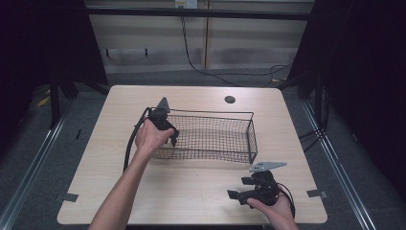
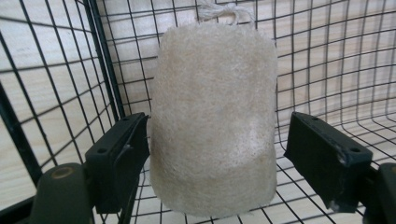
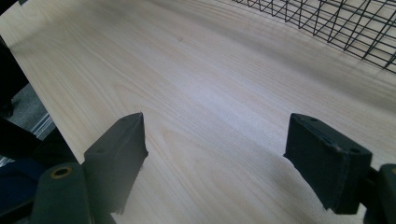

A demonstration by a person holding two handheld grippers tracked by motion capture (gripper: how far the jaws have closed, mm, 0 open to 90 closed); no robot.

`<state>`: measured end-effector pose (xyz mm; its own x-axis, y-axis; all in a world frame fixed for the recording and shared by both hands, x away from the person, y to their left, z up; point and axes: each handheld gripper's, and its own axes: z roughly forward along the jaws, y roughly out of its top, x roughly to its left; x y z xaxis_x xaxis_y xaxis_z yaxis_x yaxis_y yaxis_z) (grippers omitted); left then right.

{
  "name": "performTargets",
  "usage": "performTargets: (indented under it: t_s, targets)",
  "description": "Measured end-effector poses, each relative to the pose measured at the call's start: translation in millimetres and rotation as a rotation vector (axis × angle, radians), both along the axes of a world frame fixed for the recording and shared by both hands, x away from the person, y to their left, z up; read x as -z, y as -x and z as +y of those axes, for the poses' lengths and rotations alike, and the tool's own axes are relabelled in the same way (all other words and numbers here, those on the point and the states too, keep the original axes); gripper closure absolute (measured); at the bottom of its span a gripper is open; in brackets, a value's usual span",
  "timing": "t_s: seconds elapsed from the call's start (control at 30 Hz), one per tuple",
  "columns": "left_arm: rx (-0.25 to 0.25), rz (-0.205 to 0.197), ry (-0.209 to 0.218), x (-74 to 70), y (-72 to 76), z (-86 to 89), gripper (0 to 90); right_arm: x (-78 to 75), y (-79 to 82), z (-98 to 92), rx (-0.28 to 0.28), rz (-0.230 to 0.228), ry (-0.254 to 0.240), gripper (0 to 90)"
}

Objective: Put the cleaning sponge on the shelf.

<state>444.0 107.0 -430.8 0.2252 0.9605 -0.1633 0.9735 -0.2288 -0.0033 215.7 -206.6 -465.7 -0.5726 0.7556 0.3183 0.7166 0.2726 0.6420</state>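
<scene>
A: Start at the left. Where's the left claw (image 1: pixel 167 135)?
B: At the left end of the black wire-mesh rectangular basket (image 1: pixel 250 128), tipped down inside it, w/ the person's left hand (image 1: pixel 149 137) round it. In the left gripper view its jaws stand apart, one each side of a pale beige fibrous loofah pad (image 2: pixel 212 121).
A: Gripping it?
B: Left jaw is touching or just about touching the pad's side; right jaw is clear of it w/ a gap. So spread, not clamped. The pad lies on the mesh floor near the basket's corner post, w/ a white string loop (image 2: pixel 223 11) at its far end.
A: Count?
B: 1 pad, 1 basket, 2 claws, 1 light wood-grain desk (image 1: pixel 191 191). Also 1 small dark round spot (image 1: pixel 230 99) on the desk behind the basket; can't tell what it is.
A: Moving right?
B: Basket sits about mid-desk, long side running left-right. Right claw (image 1: pixel 235 195) is near the front-right corner, well apart from the basket, held in the right hand (image 1: pixel 275 207) w/ the grey three-cornered plate (image 1: pixel 266 166) on top. Its jaws are wide apart over bare wood, nothing btwn them.
A: Room to move?
B: Open desk in front of the basket, left of it, and behind. In the right gripper view the desk edge runs along the left, the basket's mesh shows top right.
</scene>
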Motion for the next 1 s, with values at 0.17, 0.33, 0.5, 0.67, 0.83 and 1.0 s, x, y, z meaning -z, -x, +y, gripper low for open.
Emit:
performTargets:
  t_s: [0.17,0.33,0.5,0.67,0.83,1.0]
  targets:
    - [-0.008,-0.027,0.025,-6.8,1.2,4.7,19.2,0.1,-0.1,0.1,-0.003,-0.003,0.002,19.7]
    - [0.006,-0.026,0.060,-12.3,1.9,10.0,19.7,0.0,-0.2,0.2,0.000,0.000,0.000,19.8]
    - [0.012,-0.067,0.103,-21.5,4.5,15.9,19.0,0.1,-0.5,0.0,0.002,0.001,0.000,19.7]
    - [0.024,-0.091,0.139,-30.4,9.2,21.9,18.3,0.2,-0.7,0.1,0.004,0.003,0.002,19.7]
    - [0.043,-0.145,0.227,-42.2,14.4,32.2,18.1,0.1,-0.4,0.2,0.004,0.002,0.000,19.7]
    - [0.148,-0.157,0.285,-50.6,22.2,33.7,17.6,0.3,-0.7,0.3,0.002,0.001,0.001,19.7]
